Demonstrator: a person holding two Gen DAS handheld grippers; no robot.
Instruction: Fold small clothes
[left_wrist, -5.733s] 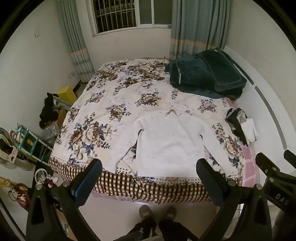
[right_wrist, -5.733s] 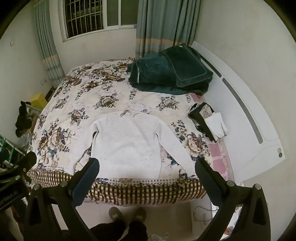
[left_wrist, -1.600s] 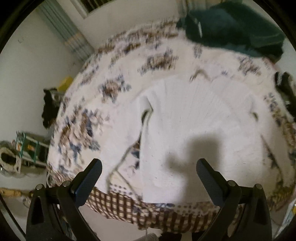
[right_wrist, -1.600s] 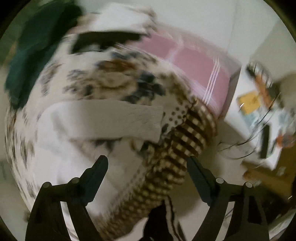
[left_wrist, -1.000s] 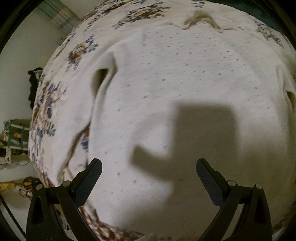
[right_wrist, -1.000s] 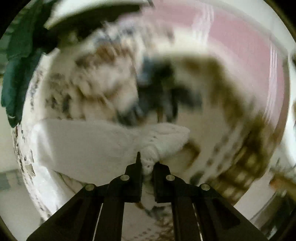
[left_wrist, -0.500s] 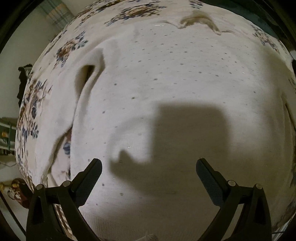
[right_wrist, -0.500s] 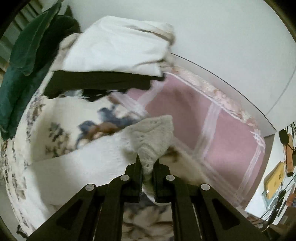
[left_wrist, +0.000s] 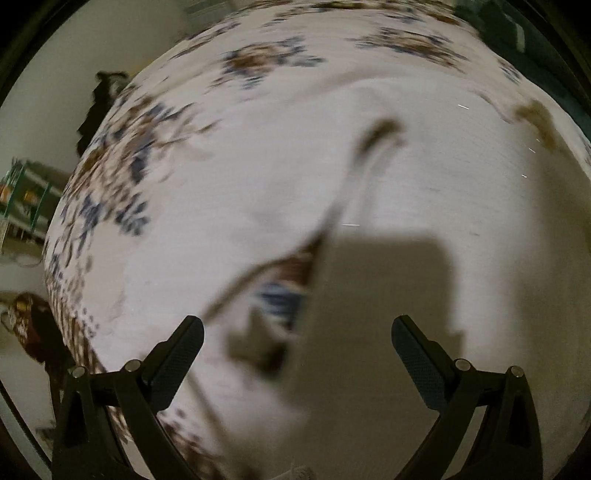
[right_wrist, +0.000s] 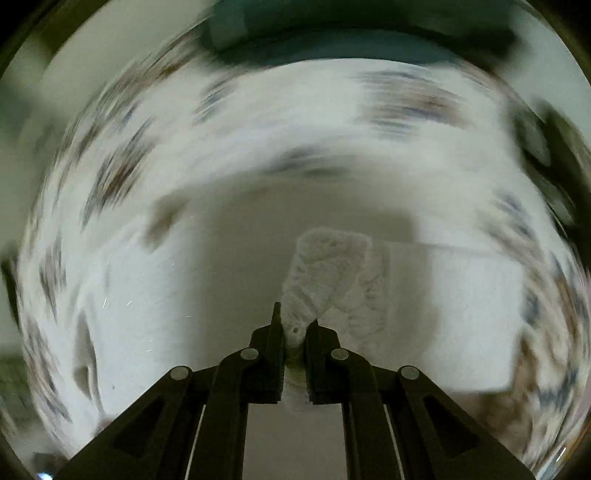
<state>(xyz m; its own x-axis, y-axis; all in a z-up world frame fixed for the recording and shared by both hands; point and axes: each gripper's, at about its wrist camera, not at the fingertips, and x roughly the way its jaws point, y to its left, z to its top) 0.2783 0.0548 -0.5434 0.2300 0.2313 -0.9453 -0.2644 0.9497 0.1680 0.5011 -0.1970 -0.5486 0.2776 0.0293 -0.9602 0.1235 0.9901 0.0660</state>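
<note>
White knit sweater (left_wrist: 424, 192) spread flat on floral bedspread (left_wrist: 177, 155), right gripper (right_wrist: 296, 325) pinching sweater cuff (right_wrist: 328, 273) above the sweater body, left gripper (left_wrist: 295, 332) pointing steeply down over sleeve and body, jaws wide apart, gripping nothing, both views blurred

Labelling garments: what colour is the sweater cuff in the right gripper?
White cuff; right wrist view shows it best.

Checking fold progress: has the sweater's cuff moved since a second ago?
Yes. The cuff, clamped in the right tongs, went from the bed's edge to above the sweater's body.
</note>
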